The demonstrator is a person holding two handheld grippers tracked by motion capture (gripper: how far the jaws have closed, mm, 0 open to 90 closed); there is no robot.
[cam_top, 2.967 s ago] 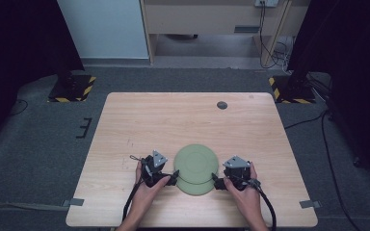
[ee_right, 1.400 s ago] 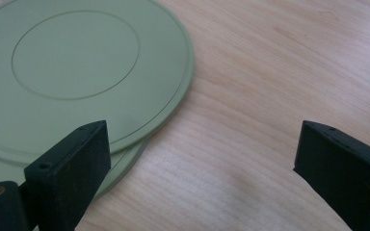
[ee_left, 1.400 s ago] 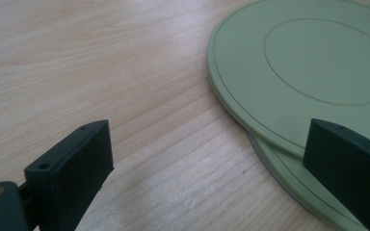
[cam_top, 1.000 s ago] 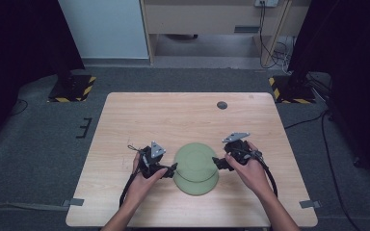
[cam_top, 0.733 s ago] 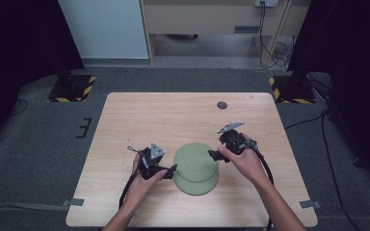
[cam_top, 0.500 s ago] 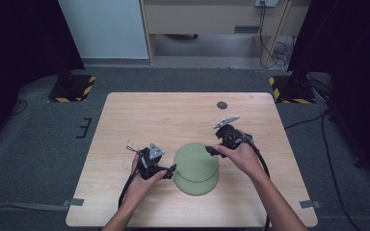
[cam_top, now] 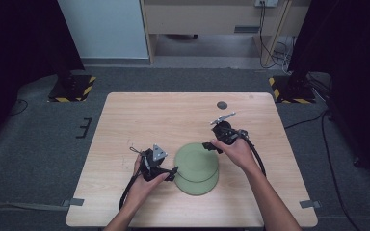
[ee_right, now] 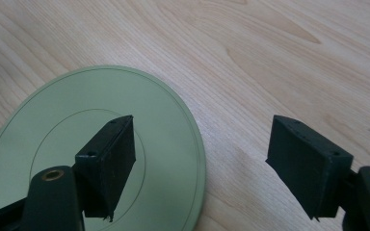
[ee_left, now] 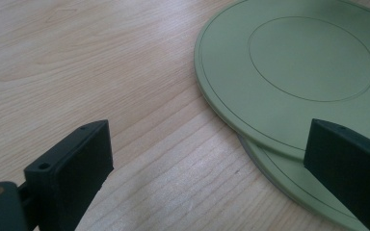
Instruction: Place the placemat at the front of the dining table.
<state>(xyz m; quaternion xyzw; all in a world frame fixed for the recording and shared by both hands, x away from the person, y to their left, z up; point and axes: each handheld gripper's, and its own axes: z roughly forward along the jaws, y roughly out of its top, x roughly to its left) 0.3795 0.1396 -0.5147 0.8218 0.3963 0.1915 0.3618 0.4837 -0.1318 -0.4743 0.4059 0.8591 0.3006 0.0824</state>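
Wooden table (cam_top: 173, 115), two stacked green plates (cam_top: 196, 163), offset

Left gripper (cam_top: 169, 172): jaws standing wide apart, pointing right, held low over the table.
Right gripper (cam_top: 207, 145): jaws parted, having just been closing, pointing left.
Forearms: both reaching in from the bottom edge, angling inward.
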